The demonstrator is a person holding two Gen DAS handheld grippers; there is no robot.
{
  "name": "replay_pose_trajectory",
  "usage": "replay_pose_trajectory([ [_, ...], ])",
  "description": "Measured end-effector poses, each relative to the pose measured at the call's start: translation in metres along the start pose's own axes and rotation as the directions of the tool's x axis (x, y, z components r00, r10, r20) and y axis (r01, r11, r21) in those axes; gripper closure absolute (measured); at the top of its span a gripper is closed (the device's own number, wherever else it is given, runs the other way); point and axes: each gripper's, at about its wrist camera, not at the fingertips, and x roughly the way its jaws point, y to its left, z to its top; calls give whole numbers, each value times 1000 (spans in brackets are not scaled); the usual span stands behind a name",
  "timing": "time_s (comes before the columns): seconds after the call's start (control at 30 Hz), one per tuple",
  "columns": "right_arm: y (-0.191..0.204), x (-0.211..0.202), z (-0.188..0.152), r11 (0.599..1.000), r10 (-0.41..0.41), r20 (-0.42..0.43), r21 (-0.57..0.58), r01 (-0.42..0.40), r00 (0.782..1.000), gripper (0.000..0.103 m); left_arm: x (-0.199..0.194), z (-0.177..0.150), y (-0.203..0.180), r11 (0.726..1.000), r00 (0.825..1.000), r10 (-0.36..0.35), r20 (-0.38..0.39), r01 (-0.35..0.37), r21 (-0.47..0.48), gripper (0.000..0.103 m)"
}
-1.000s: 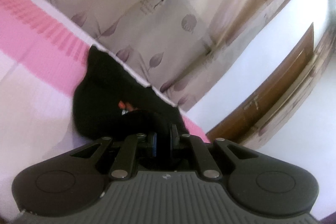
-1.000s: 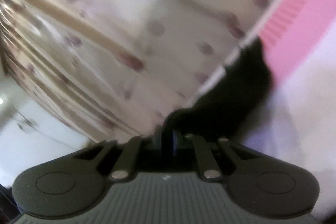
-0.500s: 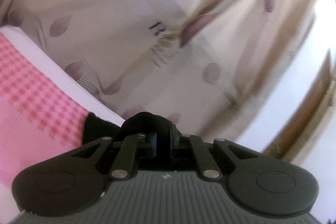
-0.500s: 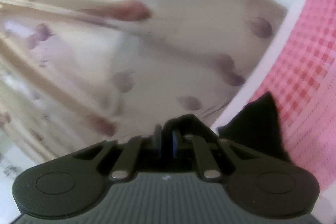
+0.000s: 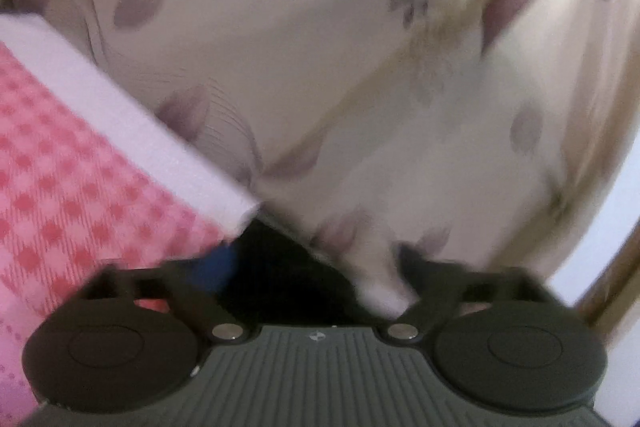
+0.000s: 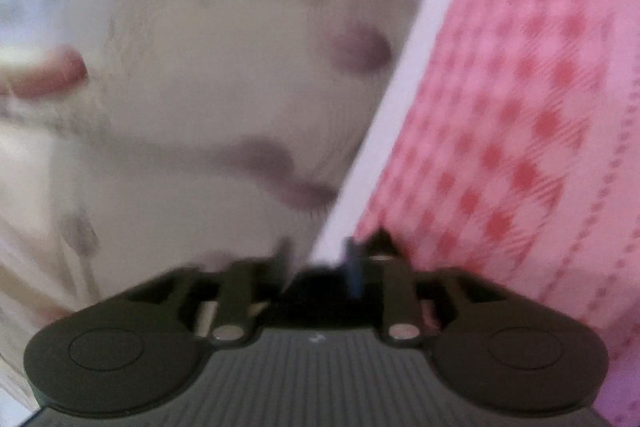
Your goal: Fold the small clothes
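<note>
Fabric, black and bunched, lay low between the spread fingers of the left gripper (image 5: 316, 259), right at the far edge of the pink checked bedsheet (image 5: 80, 187) where its white border (image 5: 132, 115) met the leaf-print curtain (image 5: 360, 67). This black garment (image 5: 280, 279) sat just ahead of the palm of the tool, nearer the left finger with its blue pad than the right one. Those jaws stood wide, and nothing was pinched in them as far as the blurred view allowed.

On the other side, the right gripper (image 6: 316, 263) had its jaws parted more narrowly. A dark patch of the same garment (image 6: 320, 283) showed in the gap between them, close to the tool body, with a small dark corner poking up beside the right finger. Whether cloth touched either pad could not be told through the motion blur.

Long axis of the garment could not be read, since only slivers of it showed in either view. Judging by these views, both tools were about equally near it, each with the cloth directly ahead and below, the left at one end and the right at the other. Any coming pinch would probably call for a short push forward and down onto the sheet before closing.
</note>
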Motion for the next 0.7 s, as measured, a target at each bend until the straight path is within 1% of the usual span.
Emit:
replay_pose_trajectory([
  [0.03, -4, -8, 1, 998, 51, 24, 41, -52, 998, 36, -7, 3, -1, 1000, 999, 0, 49, 0, 4, 1],
  [0.07, -5, -15, 0, 994, 95, 35, 57, -96, 995, 36, -10, 7, -4, 1000, 998, 0, 67, -2, 20, 1],
  [0.1, 3, -22, -1, 992, 125, 23, 19, -126, 992, 36, -12, 10, -7, 999, 998, 4, 55, -7, 45, 1],
  [0.13, 13, -26, -4, 990, 136, -3, -40, -136, 991, 36, -14, 13, -11, 997, 999, 5, 40, -8, 75, 1],
  [0.2, 45, -31, -20, 964, 129, -113, -219, -151, 985, 36, -21, 12, -18, 993, 1000, -7, 21, 5, 121, 1],
  [0.23, 62, -28, -32, 936, 100, -186, -317, -156, 977, 36, -24, 10, -22, 990, 1000, -9, -6, 10, 140, 1],
  [0.27, 77, -23, -45, 900, 47, -241, -412, -146, 969, 36, -26, 7, -24, 989, 999, -8, -36, 14, 148, 2],
  [0.3, 90, -16, -59, 851, -21, -281, -508, -130, 960, 36, -29, 3, -26, 989, 998, -12, -67, 22, 149, 2],
  [0.33, 102, -7, -75, 784, -87, -322, -605, -135, 943, 36, -30, -2, -27, 988, 996, -19, -87, 32, 150, 2],
  [0.37, 112, 4, -90, 721, -133, -362, -674, -160, 923, 36, -28, -8, -28, 987, 994, -21, -111, 39, 159, 2],
  [0.4, 119, 14, -101, 676, -170, -393, -713, -184, 904, 37, -25, -14, -30, 983, 989, -11, -145, 37, 179, 2],
  [0.43, 125, 28, -114, 632, -217, -428, -747, -209, 877, 37, -21, -19, -33, 980, 982, 7, -186, 30, 196, 3],
  [0.47, 130, 41, -124, 601, -252, -453, -766, -229, 855, 37, -16, -23, -34, 979, 973, 17, -230, 30, 200, 6],
  [0.53, 136, 70, -140, 542, -321, -504, -792, -281, 802, 37, -1, -32, -37, 980, 942, 11, -337, 57, 192, 7],
  [0.57, 137, 83, -146, 517, -357, -514, -804, -293, 780, 37, 7, -34, -40, 979, 926, 10, -378, 67, 191, 7],
  [0.6, 137, 96, -151, 494, -388, -512, -818, -296, 766, 37, 16, -36, -40, 980, 911, 6, -412, 77, 184, 7],
  [0.63, 138, 102, -154, 481, -406, -505, -827, -291, 762, 39, 26, -36, -43, 981, 898, -2, -439, 88, 174, 6],
  [0.67, 138, 111, -152, 481, -413, -494, -832, -277, 765, 39, 35, -36, -45, 980, 895, -7, -447, 94, 174, 3],
  [0.7, 139, 120, -146, 487, -411, -472, -837, -250, 780, 39, 46, -34, -48, 978, 891, -6, -454, 101, 184, 3],
])
